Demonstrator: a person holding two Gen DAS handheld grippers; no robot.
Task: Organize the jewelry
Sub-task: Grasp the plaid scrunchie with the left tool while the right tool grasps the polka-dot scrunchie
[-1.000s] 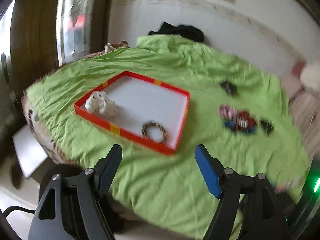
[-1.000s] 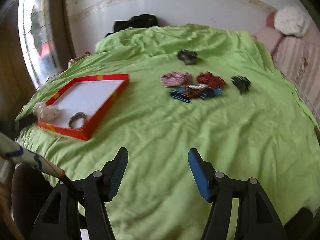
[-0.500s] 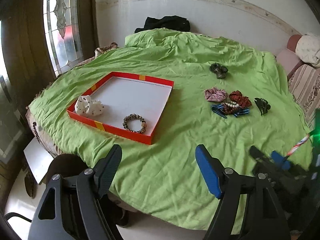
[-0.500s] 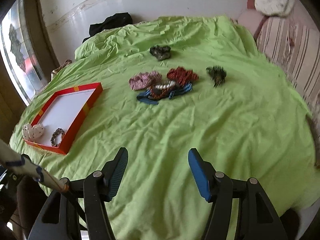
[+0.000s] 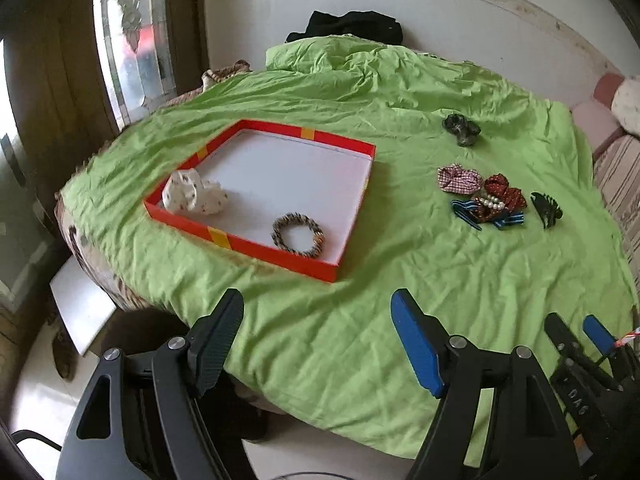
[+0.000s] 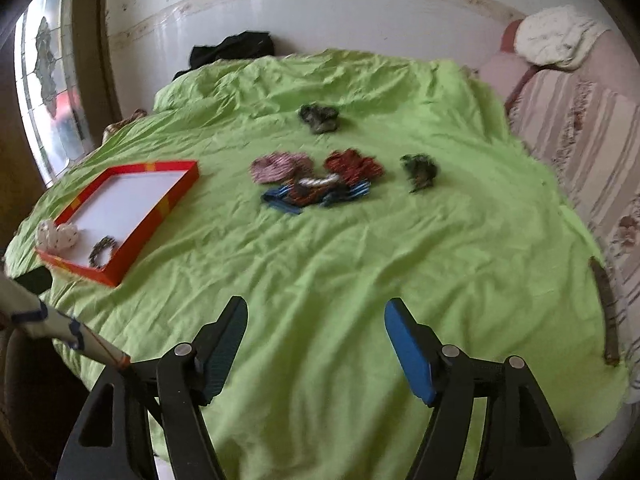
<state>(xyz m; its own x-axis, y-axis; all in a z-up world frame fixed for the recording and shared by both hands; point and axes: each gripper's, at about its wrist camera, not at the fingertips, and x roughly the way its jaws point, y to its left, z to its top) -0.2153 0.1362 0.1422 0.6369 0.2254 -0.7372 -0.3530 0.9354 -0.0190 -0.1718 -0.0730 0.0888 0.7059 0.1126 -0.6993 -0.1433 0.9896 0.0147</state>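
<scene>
Left wrist view: the left gripper point(image 5: 318, 344) hangs with its jaws spread wide and empty over the near edge of a green sheet point(image 5: 360, 320). Ahead and slightly left sits a red tray point(image 5: 248, 244), holding a white scrunchie point(image 5: 194, 198) at its left corner and a beaded bracelet point(image 5: 298, 234) by its near wall. Ahead to the right, well apart from the tray, lies a pile point(image 5: 484, 200) of scrunchies, a pearl strand and striped bows, with a dark clip point(image 5: 546, 208) just beside it and a dark scrunchie point(image 5: 462, 129) farther off.

From the right wrist view, the right gripper point(image 6: 314, 346) is likewise wide and empty, the pile straight ahead.

These pieces look light and soft. Pinching a fabric fold should hold, though the pearls may slip and tangled items could lift together. The clip looks stiff, best taken across its body.

Motion blur smears the right view, so how the pile overlaps is hard to read.
</scene>
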